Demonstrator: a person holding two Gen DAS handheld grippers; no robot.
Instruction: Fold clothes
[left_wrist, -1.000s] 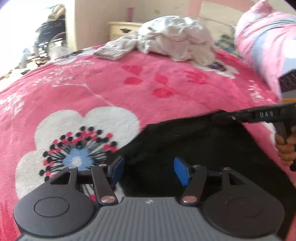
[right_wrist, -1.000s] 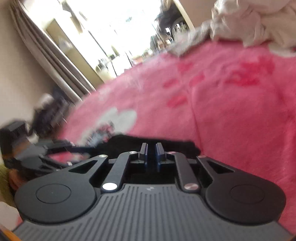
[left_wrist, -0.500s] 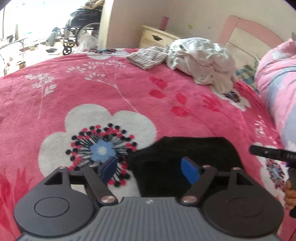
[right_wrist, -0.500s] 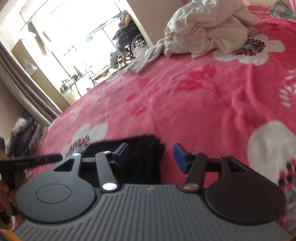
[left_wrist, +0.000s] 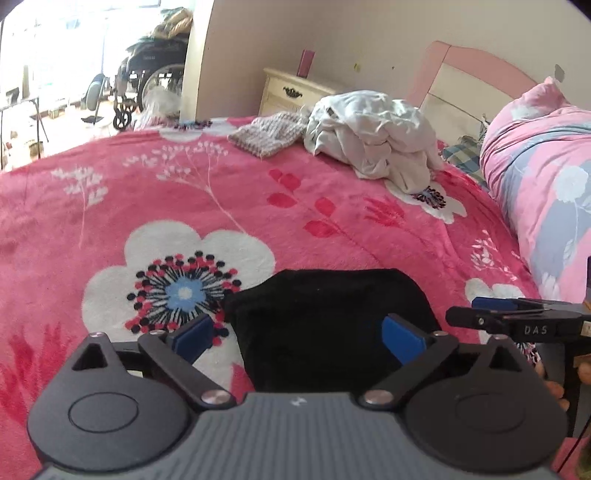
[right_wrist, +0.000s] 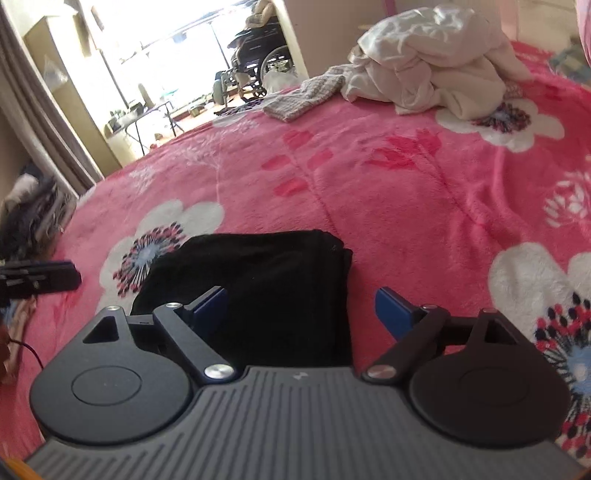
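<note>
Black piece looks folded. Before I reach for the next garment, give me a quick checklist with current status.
1. left gripper free of cloth: ok, jaws opening, nothing between them.
2. right gripper free of cloth: ok, jaws opening, nothing pinched.
3. black garment lying folded on the pink blanket: ok, compact and flat.
4. Its edges squared: cannot tell, the near part is hidden by the grippers.
5. Next items available: ok, white clothes pile and knitted piece sit at the far end.
6. Blanket between free of obstacles: ok.

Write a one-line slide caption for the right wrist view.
Right gripper, fingers opening with nothing between them, above a folded black garment on the pink floral blanket; unfolded white clothes beyond.
</note>
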